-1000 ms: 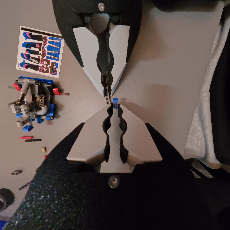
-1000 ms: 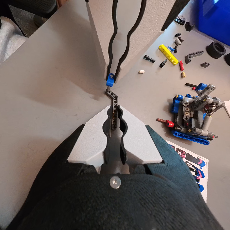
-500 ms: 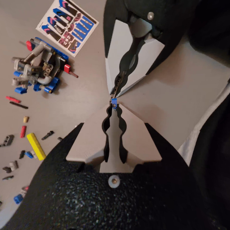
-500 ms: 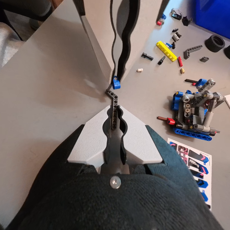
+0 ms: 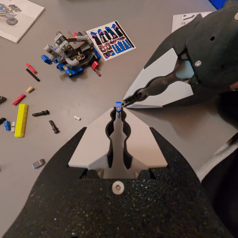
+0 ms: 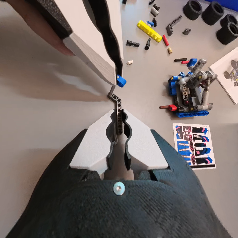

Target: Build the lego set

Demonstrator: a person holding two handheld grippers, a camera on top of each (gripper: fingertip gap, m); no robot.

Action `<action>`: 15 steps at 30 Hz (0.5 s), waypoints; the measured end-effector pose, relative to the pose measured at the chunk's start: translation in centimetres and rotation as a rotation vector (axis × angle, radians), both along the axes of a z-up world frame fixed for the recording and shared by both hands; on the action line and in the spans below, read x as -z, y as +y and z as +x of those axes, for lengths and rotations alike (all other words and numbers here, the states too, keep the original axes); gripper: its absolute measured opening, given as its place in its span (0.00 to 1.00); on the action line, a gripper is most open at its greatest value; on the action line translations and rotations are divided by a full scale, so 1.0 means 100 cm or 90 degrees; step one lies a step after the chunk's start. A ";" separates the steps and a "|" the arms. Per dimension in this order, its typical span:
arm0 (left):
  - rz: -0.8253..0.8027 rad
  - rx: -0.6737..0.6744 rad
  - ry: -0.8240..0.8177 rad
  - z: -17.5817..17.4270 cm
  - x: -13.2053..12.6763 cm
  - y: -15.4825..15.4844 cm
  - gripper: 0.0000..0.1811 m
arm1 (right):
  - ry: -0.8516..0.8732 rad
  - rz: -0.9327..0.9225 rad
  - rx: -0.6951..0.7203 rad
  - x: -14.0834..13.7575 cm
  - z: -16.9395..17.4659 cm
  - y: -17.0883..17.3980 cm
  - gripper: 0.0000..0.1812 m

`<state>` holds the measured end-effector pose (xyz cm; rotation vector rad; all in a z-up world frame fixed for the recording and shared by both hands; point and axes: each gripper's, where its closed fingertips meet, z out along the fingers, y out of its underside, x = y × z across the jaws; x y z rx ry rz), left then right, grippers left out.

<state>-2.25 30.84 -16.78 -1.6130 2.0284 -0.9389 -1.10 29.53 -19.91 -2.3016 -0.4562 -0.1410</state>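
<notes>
My left gripper is shut on a small blue connector with a short grey axle through it. My right gripper is shut on a dark grey bent beam that sticks out past its tips. In the right wrist view the blue connector sits at the left gripper's tip, and its grey axle meets the beam's bent end. In the left wrist view the beam comes in from the right and touches the connector. Both are held above the grey table.
The part-built blue and grey chassis stands on the table beside a sticker sheet. A yellow beam and several loose pins lie nearby. Black tyres and a booklet lie farther off. There is about 4 cm between the tips of the two grippers.
Both grippers have turned relative to each other while holding their parts. In the left wrist view the right gripper has swung from the top to the right. The axle stays at the beam's end.
</notes>
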 end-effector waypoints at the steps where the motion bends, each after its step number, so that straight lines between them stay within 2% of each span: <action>1: 0.005 0.001 0.000 0.001 0.000 -0.001 0.02 | 0.002 -0.002 0.007 0.000 0.000 -0.001 0.03; 12: 0.084 0.099 -0.031 -0.003 0.000 -0.013 0.02 | 0.070 -0.060 0.078 0.001 -0.010 -0.019 0.03; 15: 0.082 0.121 -0.046 -0.004 0.000 -0.014 0.02 | 0.112 -0.080 0.080 0.001 -0.016 -0.024 0.07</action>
